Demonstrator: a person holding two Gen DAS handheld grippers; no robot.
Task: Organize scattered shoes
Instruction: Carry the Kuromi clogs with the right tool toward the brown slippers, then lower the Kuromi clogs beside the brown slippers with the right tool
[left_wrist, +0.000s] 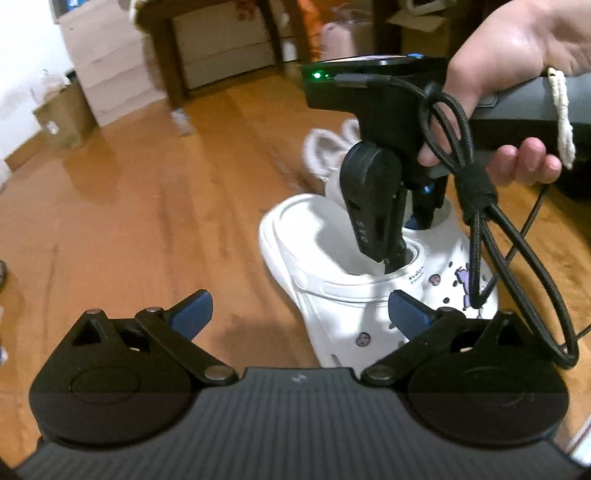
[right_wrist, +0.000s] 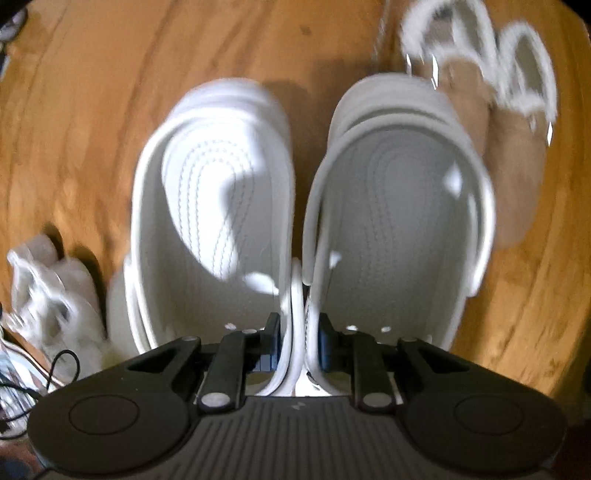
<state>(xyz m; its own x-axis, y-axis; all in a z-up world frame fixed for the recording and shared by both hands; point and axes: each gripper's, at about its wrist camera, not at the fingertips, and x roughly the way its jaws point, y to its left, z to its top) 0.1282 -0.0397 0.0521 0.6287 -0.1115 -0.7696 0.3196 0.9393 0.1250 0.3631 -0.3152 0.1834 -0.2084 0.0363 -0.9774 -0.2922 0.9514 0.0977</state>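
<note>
Two white clogs (right_wrist: 229, 192) (right_wrist: 399, 199) sit side by side, heels away from the right wrist camera. My right gripper (right_wrist: 299, 336) is shut on their two touching inner walls, pinching both together. The left wrist view shows the right gripper (left_wrist: 384, 254) pointing down into the near white clog (left_wrist: 332, 295), which carries purple charms and looks tilted just off the floor. A hand (left_wrist: 517, 48) holds that gripper's handle. My left gripper (left_wrist: 301, 306) stands open in front of the clog with nothing between its blue pads.
A pair of tan slippers with white fluffy trim (right_wrist: 509, 147) lies just right of the clogs. A white fluffy shoe (right_wrist: 55, 295) and black cables (right_wrist: 22, 387) lie at the left. Cardboard boxes (left_wrist: 107, 62) and dark table legs (left_wrist: 166, 55) stand on the wooden floor (left_wrist: 147, 206) behind.
</note>
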